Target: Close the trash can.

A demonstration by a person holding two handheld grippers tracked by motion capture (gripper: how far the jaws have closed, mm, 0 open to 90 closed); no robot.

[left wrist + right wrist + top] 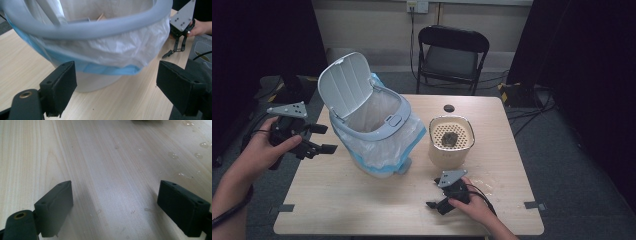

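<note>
Both my claws gape empty: right claw [435, 204] rests on the table [362, 200], left claw [323, 139] faces the bin [377, 130], so next I likely close in on its rim.

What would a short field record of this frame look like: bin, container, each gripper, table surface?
bin: grey bin with a white and blue liner, lid hinged up, standing left of centre on the table
container: cream container with a perforated top and a dark lump on it, right of the bin
left gripper: left gripper open, nothing between the jaws, raised beside the bin and pointing at it
right gripper: right gripper open, empty, low over the table near the front edge
table surface: water droplets near the right gripper
</note>
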